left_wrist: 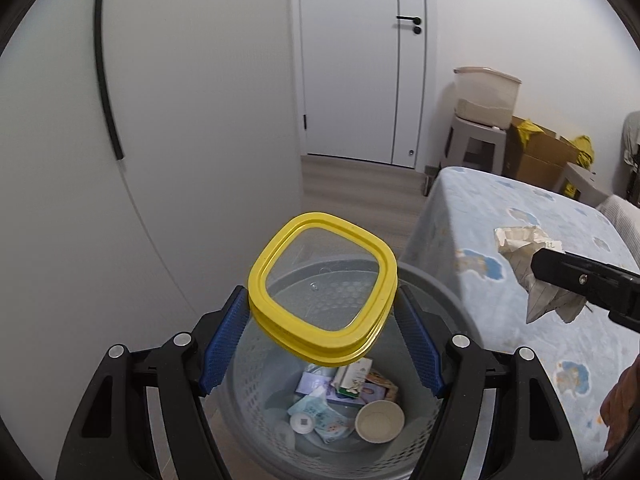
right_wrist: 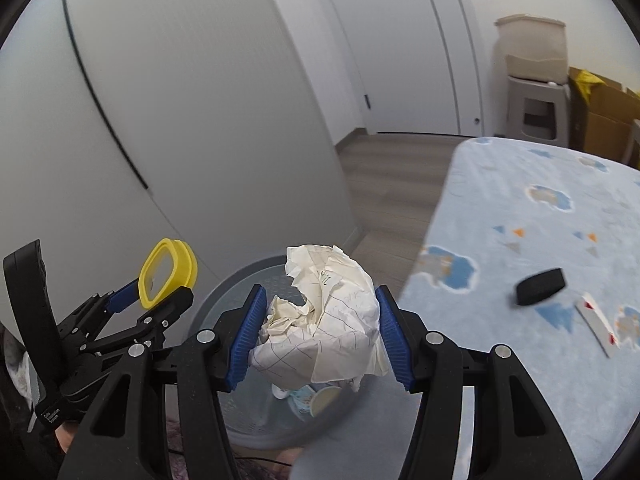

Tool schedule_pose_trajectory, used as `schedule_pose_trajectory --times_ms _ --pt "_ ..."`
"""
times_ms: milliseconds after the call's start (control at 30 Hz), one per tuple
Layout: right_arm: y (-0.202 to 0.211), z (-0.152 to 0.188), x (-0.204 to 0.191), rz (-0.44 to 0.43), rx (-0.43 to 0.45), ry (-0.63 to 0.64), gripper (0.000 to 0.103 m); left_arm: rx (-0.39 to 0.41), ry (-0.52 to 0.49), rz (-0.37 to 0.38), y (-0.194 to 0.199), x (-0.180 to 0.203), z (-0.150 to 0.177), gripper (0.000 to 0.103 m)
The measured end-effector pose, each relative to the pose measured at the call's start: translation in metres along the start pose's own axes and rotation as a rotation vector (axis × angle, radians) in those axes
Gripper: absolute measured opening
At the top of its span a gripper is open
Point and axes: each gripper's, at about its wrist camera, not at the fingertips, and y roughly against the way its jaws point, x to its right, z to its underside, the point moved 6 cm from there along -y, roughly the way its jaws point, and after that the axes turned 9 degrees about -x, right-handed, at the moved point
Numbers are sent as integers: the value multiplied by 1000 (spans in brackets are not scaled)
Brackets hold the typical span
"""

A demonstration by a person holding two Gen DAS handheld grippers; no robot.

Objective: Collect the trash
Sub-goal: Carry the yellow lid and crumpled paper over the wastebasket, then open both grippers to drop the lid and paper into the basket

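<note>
My left gripper [left_wrist: 322, 312] is shut on a clear plastic container with a yellow rim [left_wrist: 322, 286] and holds it right above the grey perforated trash basket [left_wrist: 448, 300]. The container also shows in the right wrist view [right_wrist: 166, 272]. The basket holds several bits of trash, among them a paper cup [left_wrist: 379, 421] and small cartons [left_wrist: 352, 378]. My right gripper [right_wrist: 320, 320] is shut on a crumpled ball of white paper [right_wrist: 320, 320] over the basket's rim [right_wrist: 240, 276]. The paper also shows in the left wrist view [left_wrist: 520, 244].
A table with a light blue patterned cloth [right_wrist: 540, 220] stands to the right of the basket. On it lie a black flat object [right_wrist: 541, 286] and a white and red wrapper [right_wrist: 598, 326]. A white wall is at the left, a door [left_wrist: 360, 60] behind, boxes [left_wrist: 536, 152] at the far right.
</note>
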Motion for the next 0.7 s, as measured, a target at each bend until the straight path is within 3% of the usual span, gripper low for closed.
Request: schedule_pose_trajectory --times_ms 233,467,700 --pt "-36 8 -22 -36 -63 57 55 -39 39 -22 -17 -17 9 72" --pt "-56 19 -21 -38 -113 78 56 -119 39 -4 -42 -17 20 72" --pt "-65 21 -16 -45 -135 71 58 -137 32 1 -48 -16 25 72"
